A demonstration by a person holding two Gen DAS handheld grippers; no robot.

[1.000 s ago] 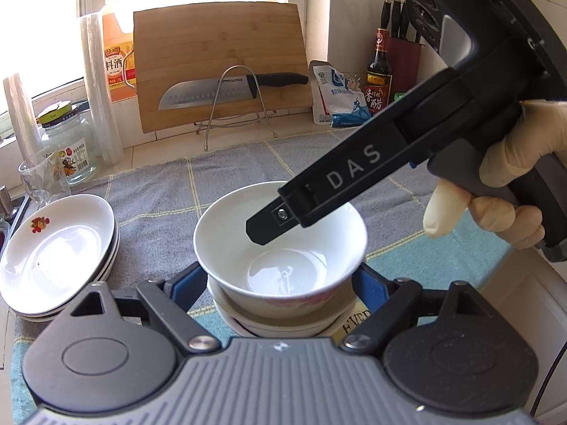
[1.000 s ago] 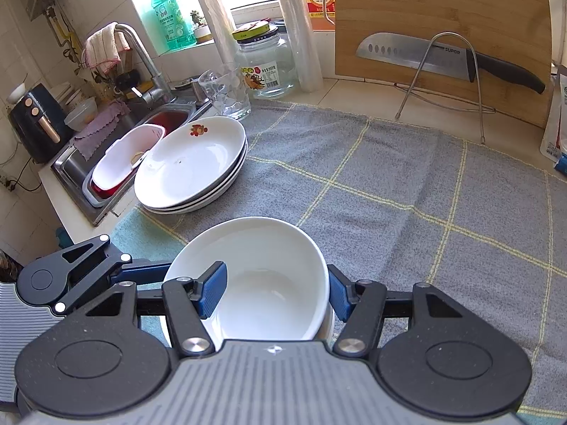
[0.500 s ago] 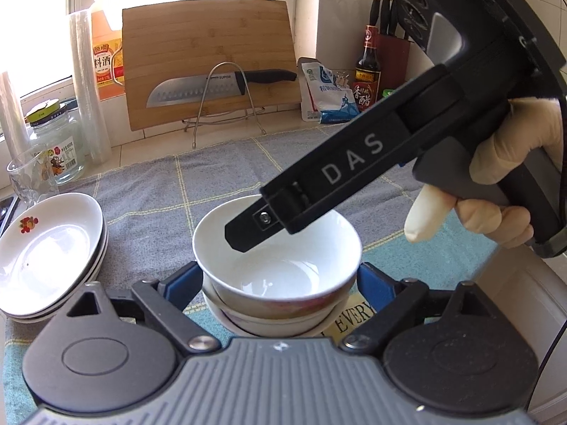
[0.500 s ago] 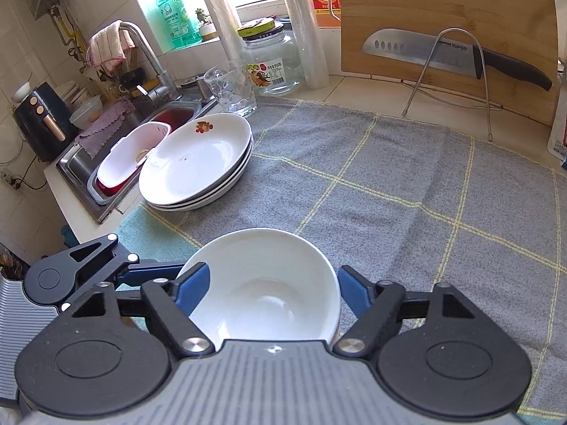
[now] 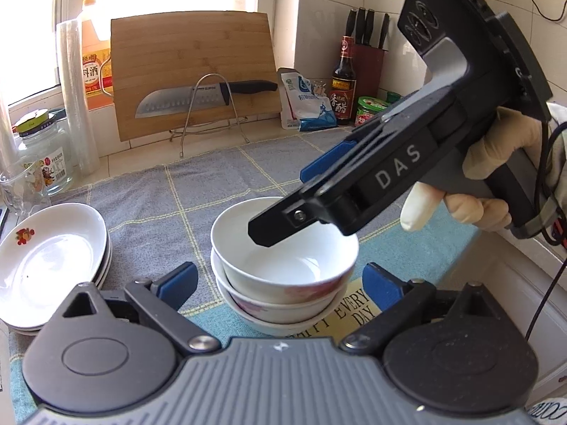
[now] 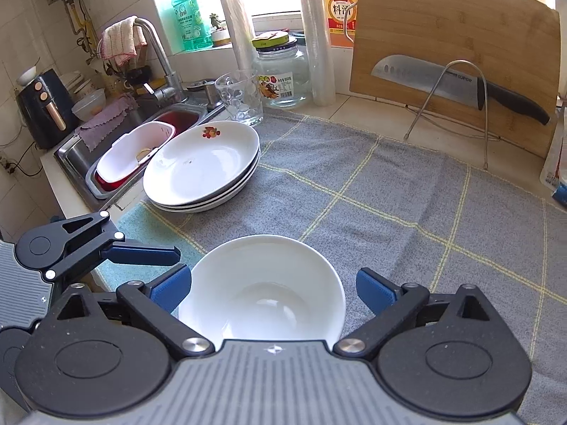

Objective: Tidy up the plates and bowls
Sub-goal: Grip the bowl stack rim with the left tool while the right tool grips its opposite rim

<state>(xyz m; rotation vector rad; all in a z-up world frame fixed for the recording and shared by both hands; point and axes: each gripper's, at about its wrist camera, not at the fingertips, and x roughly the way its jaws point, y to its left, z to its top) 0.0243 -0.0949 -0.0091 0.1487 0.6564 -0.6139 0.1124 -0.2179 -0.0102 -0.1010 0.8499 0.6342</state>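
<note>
A stack of white bowls sits near the front edge of a grey checked cloth on the kitchen surface. To its left, well apart, a stack of white plates rests beside the sink. The left gripper flanks the bowl stack, and its jaws have just been opening; they now stand wide, blue pads clear of the bowls. The right gripper hovers over the top bowl, its jaws also just opened wide, holding nothing. The release looks finished. To do it well, both grippers should probably lift straight up and back, keeping the pads off the rims, so the nested bowls stay centred and do not tip toward the surface's edge.
</note>
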